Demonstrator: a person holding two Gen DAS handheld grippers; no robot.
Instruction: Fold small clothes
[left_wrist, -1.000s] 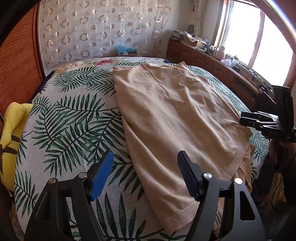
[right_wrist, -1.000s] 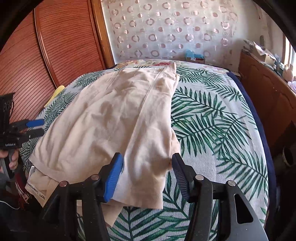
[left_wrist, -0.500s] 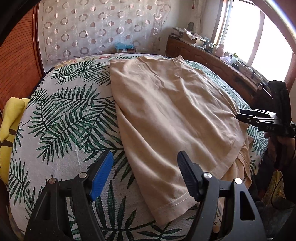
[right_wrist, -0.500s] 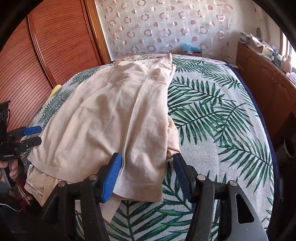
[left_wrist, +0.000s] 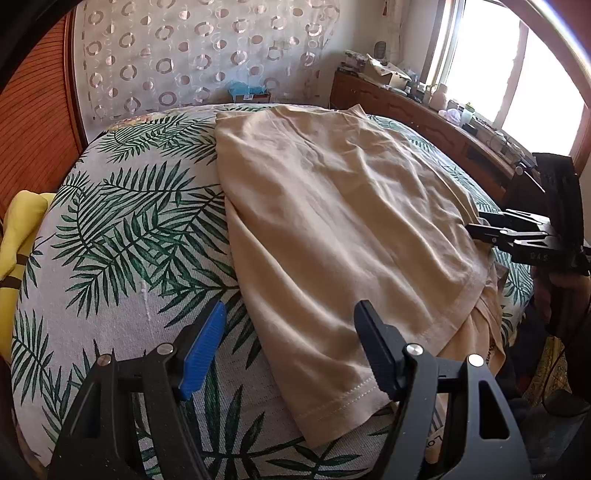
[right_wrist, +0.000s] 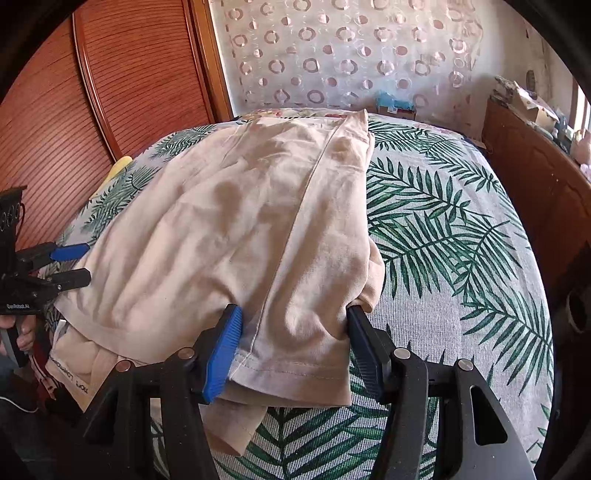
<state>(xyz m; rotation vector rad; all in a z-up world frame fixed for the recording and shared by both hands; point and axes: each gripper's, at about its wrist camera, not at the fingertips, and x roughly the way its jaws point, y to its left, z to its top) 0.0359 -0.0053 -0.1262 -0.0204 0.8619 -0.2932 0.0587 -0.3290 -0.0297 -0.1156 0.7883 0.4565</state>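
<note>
A beige garment (left_wrist: 332, 221) lies partly folded on a bed with a palm-leaf cover (left_wrist: 129, 240); it also shows in the right wrist view (right_wrist: 240, 229). My left gripper (left_wrist: 288, 350) is open, its fingers straddling the garment's near left hem corner, just above the cloth. My right gripper (right_wrist: 291, 339) is open, with its fingers on both sides of the garment's near right corner, where the sleeve is folded in. Each gripper shows in the other's view: the right one (left_wrist: 491, 230) and the left one (right_wrist: 72, 264).
A yellow pillow (left_wrist: 22, 236) lies at the bed's left edge. A wooden sideboard (left_wrist: 424, 118) with clutter runs along the right under a window. A wooden wardrobe (right_wrist: 110, 92) stands at the left. More beige cloth with a printed label (right_wrist: 70, 376) hangs off the bed's near edge.
Both grippers have moved forward and down toward the garment's near edge. The right gripper's fingers now straddle the folded corner; the left gripper's fingers now frame the hem corner.
</note>
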